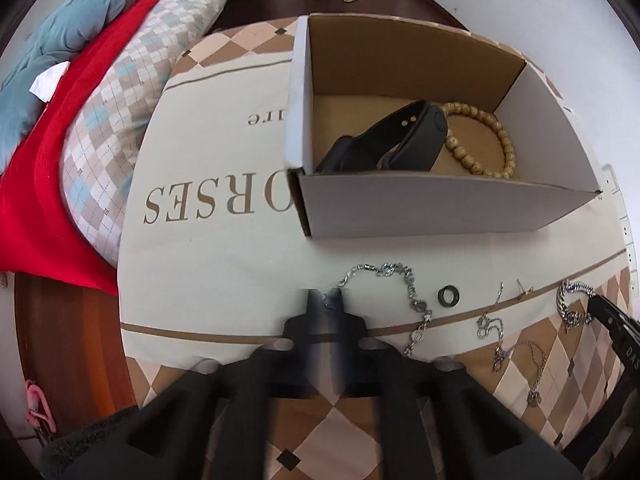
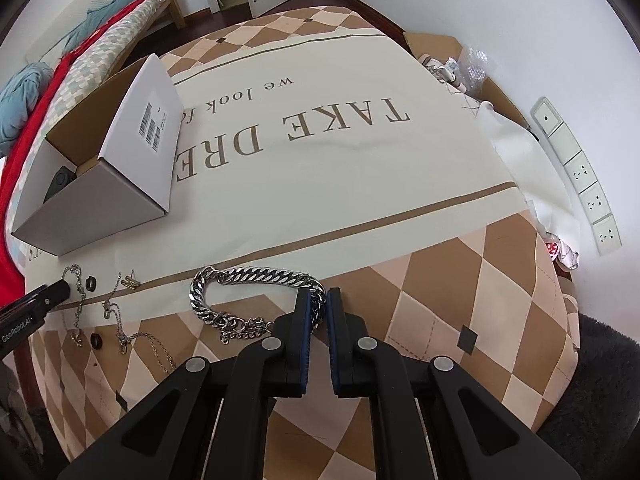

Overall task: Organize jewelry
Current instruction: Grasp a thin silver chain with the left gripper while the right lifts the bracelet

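Pinching a few links of the heavy chain bracelet [image 2: 256, 280] with the right gripper [image 2: 319, 300], pads closed narrowly on its near edge, with the rest of the loop and its tail slack on the tablecloth [image 2: 360, 184]. Risking a slip on lifting: smooth metal, a thin bite, the weight hanging to one side. Could also drag the tail across the cloth and snag the thin necklace [image 2: 120, 328] close by.

Over on the other side, hard to judge the left gripper [image 1: 326, 300]: blurred, tips close together at the end of the charm bracelet [image 1: 408, 292], so cannot tell whether closed on it or merely beside it. If holding only the last link, likely to sweep the black ring [image 1: 448, 295] along or tangle with the neighbouring chains.

Farther back, the cardboard box [image 1: 440, 208], open-topped, already holding a black wristband [image 1: 392, 140] and a wooden bead bracelet [image 1: 480, 140]. Could catch a dangling chain on the near wall, or nudge the light box away on a low approach.
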